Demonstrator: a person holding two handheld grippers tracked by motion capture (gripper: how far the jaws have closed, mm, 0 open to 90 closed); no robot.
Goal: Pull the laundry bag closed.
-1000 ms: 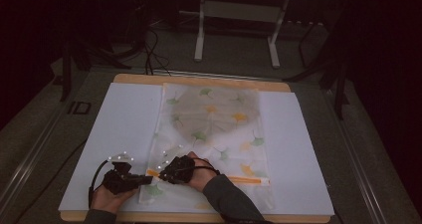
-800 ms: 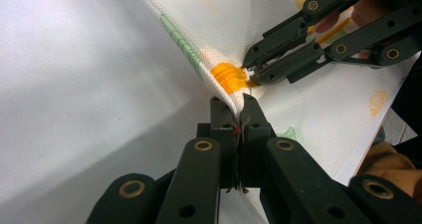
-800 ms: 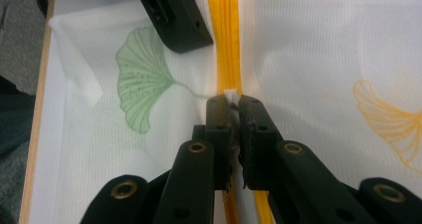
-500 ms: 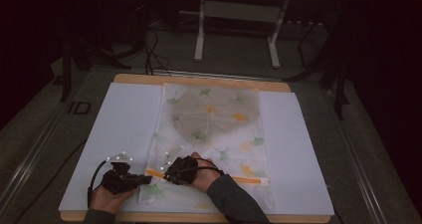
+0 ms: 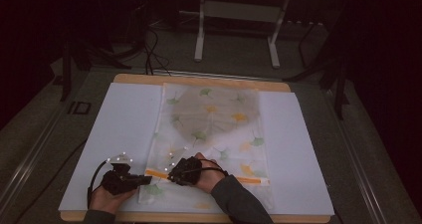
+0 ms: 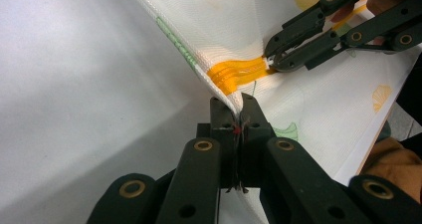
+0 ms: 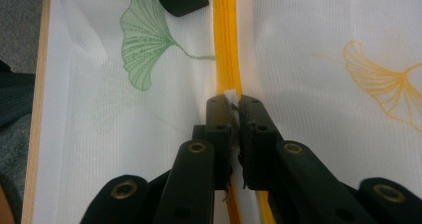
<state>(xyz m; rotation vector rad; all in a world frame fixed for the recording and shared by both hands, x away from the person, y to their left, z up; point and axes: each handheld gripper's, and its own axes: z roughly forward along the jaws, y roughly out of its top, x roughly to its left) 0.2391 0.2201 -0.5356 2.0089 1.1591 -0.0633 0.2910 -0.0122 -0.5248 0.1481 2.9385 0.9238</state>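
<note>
A white mesh bag (image 5: 214, 129) printed with green and yellow ginkgo leaves lies flat on the white sheet, with an orange zipper (image 5: 239, 179) running across its near end. My left gripper (image 5: 147, 179) is shut on the bag's fabric edge (image 6: 238, 104) right at the zipper's left end (image 6: 234, 74). My right gripper (image 5: 170, 174) sits just to the right of it, shut on the small white zipper pull (image 7: 230, 93) on the orange zipper (image 7: 225, 35). In the left gripper view the right gripper (image 6: 271, 55) pinches the zipper a short way ahead of my own tips.
A white sheet (image 5: 124, 124) covers the wooden table (image 5: 199, 79), whose near edge (image 5: 199, 218) runs under the person's forearms. Beyond the far edge stand a metal frame (image 5: 239, 15) and cables (image 5: 149, 45) on the dark floor.
</note>
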